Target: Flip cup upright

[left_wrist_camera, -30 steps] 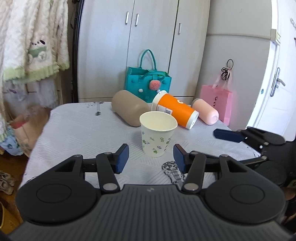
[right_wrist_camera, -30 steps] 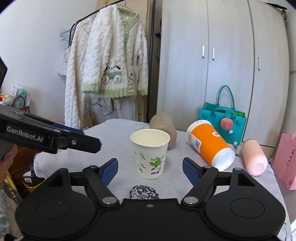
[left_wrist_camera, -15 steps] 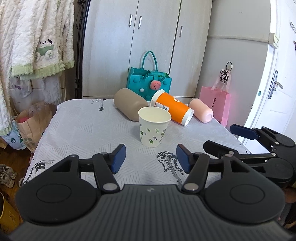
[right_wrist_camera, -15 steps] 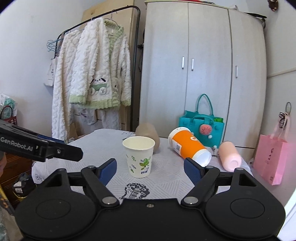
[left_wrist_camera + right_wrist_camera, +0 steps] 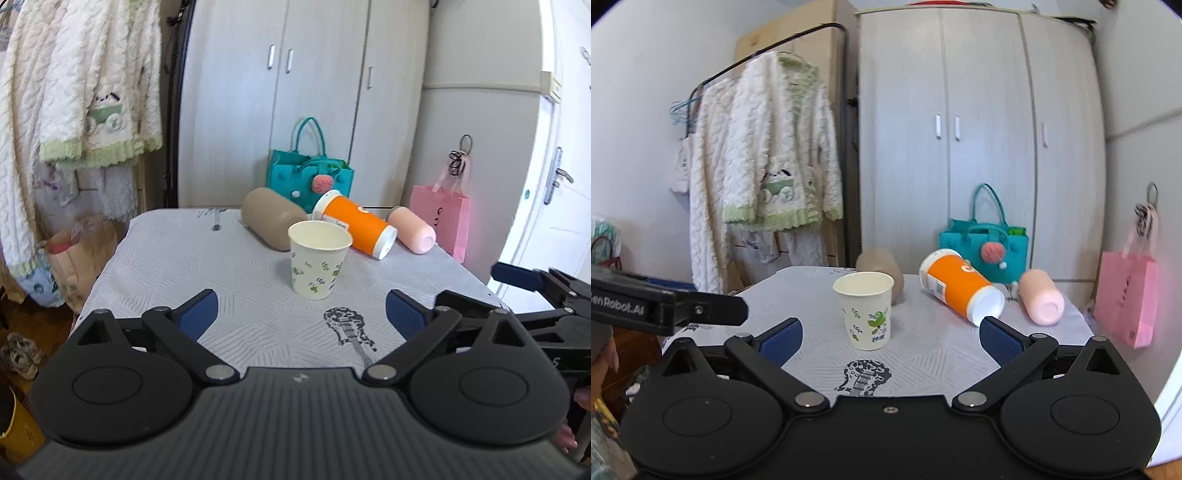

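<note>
Both grippers' blue-padded fingers [image 5: 199,314] spread wide, empty, before the upright tapered paper cup [image 5: 318,260].

The tabletop [image 5: 177,273] wears a pale patterned cloth with a guitar print [image 5: 349,326]. A paper cup [image 5: 318,259] stands upright on it, mouth up. Behind it three bottles lie on their sides: tan [image 5: 271,216], orange [image 5: 354,223] and pink [image 5: 412,229].
</note>
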